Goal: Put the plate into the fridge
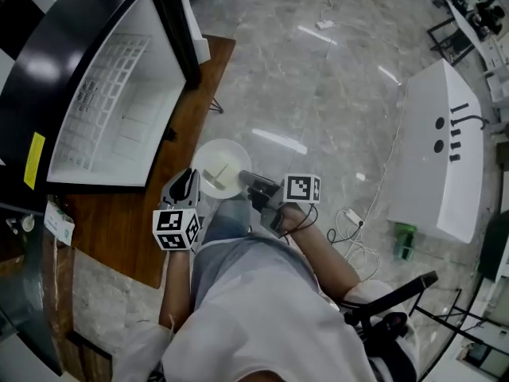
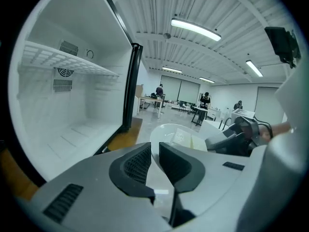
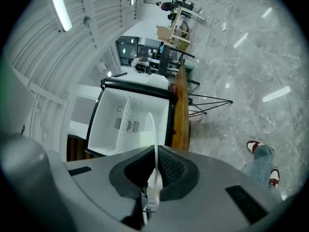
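Marble floor [image 1: 318, 94] filled the background. On the wooden table [image 1: 195, 110] at the far left stood the white fridge [image 1: 111, 102], open, with its wire shelf bare. Just off the table's right edge, the left gripper [image 1: 189, 180] had its jaws drawn nearly together on the left rim of the plate [image 1: 223, 169]. The white plate hung in the air in front of the fridge opening, resting on no surface. The right gripper [image 1: 250, 183] pinched the opposite rim tightly. Farther right, a white cabinet [image 1: 437, 150] stood well apart on the floor.
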Demonstrator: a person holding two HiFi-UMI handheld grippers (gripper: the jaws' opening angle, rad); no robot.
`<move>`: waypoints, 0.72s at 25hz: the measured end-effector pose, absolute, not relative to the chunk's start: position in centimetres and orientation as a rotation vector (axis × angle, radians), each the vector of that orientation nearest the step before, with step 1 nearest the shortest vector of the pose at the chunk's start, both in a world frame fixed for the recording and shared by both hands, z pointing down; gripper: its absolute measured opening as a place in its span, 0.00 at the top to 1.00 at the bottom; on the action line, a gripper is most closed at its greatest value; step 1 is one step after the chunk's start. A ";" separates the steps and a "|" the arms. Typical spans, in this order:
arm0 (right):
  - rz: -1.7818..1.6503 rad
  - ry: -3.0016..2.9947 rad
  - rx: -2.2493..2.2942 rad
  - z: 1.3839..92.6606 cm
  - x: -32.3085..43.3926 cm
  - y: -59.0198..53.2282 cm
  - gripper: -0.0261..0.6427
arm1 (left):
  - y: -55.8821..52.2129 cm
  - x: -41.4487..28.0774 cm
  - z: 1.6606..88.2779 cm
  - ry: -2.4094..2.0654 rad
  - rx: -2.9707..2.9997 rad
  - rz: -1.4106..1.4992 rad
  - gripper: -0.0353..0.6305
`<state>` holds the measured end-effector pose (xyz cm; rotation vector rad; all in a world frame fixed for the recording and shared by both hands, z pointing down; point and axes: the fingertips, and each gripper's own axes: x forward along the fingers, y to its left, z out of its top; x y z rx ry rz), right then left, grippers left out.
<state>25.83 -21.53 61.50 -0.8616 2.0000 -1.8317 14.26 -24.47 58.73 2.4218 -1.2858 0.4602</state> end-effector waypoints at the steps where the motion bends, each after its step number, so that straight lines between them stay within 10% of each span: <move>1: -1.829 2.010 -0.862 61.1 25.8 -22.9 0.93 | -25.7 14.2 58.2 -1.298 2.426 0.455 0.85; 18: -1.797 2.329 -0.525 50.1 11.4 -49.1 0.93 | -48.1 -0.3 47.6 -1.811 2.305 0.311 0.85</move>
